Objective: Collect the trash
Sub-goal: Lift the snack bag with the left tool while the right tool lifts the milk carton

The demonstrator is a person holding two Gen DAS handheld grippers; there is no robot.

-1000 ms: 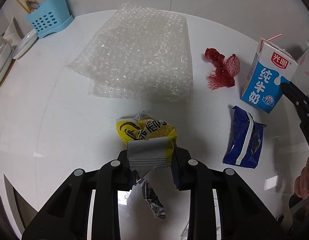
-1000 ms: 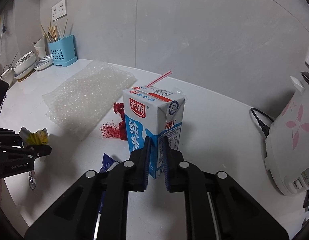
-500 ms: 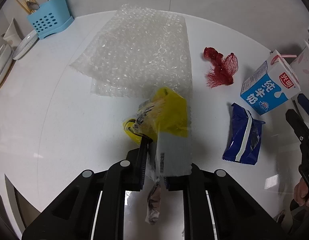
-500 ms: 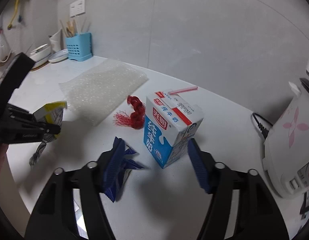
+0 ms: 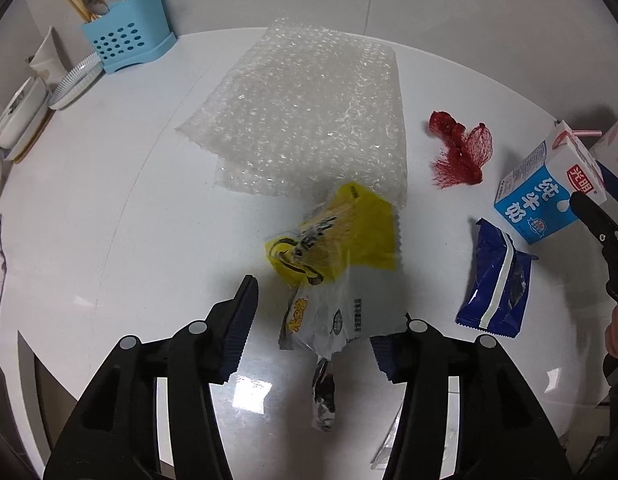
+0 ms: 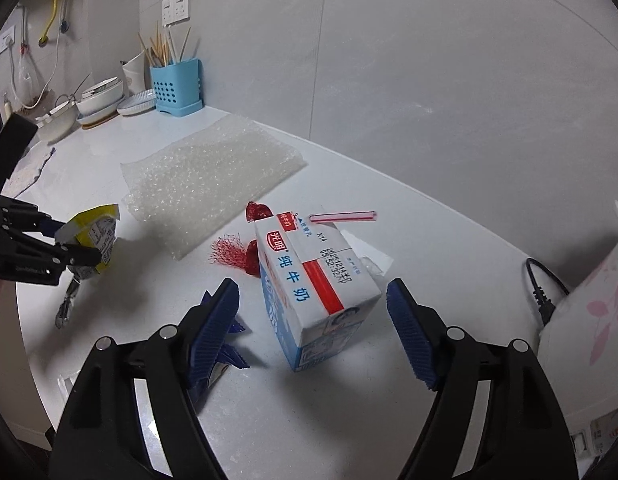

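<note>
Your left tool [image 5: 313, 320] has its fingers spread wide, and the yellow snack wrapper [image 5: 333, 256] sits blurred in the gap between them. Whether the wrapper touches either pad cannot be told from the left wrist view; in the right wrist view it appears [image 6: 93, 240] right at the fingertips of that tool [image 6: 75, 252], off the white bench [image 5: 109, 184], with a silvery strip dangling below it.

Your right tool [image 6: 313, 320] is also spread wide, its blue ribbed pads on either side of the milk carton [image 6: 317, 292] without touching it. The carton leans tilted on the bench, a pink striped straw [image 6: 343, 217] sticking out of its top.

Other trash lies around: a blue wrapper [image 5: 495, 284] just beside the carton and partly under your right tool's left finger, a red mesh net [image 5: 459, 152] behind the carton, and a folded bubble wrap sheet [image 5: 309, 116] farther back. A blue utensil holder [image 5: 127, 40] and stacked dishes [image 6: 99, 100] stand at the bench's far corner, and a white appliance with pink flowers [image 6: 597, 304] sits at the right.
</note>
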